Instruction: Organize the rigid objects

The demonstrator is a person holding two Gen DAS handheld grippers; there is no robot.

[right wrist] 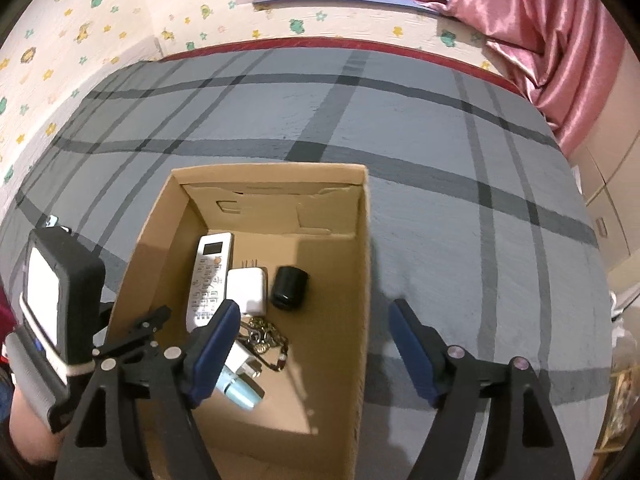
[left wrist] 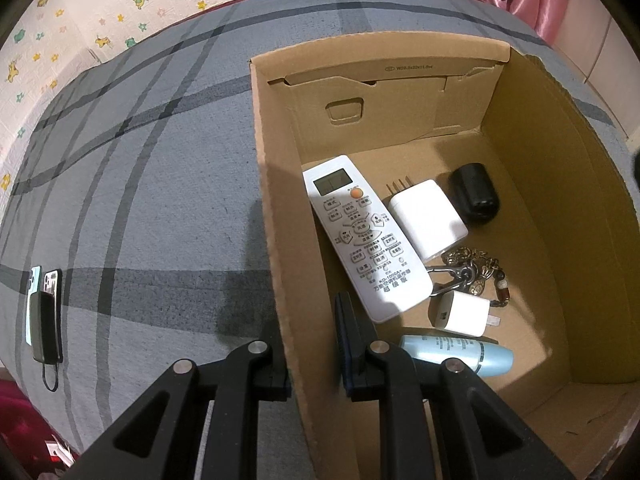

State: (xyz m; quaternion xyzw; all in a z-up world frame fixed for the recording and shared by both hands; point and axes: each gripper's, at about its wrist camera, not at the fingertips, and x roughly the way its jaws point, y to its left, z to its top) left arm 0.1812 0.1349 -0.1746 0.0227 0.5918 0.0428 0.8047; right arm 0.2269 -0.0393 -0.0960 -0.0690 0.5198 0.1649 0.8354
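Cardboard box (left wrist: 276, 200) on bed: left gripper (left wrist: 316, 364) jaws clamp its near wall; right gripper (right wrist: 312, 344) jaws wide, empty, above the box; below them inside lie remote (right wrist: 208, 280), chargers, keychain, black case, tube; judged nearly done; phones (left wrist: 44, 312) outside, left

Matt cardboard box (left wrist: 520, 168), glossy plastic remote (left wrist: 366, 240)

Black angular gripper (right wrist: 314, 346) linkages, silver screws, blue pads (right wrist: 408, 340)
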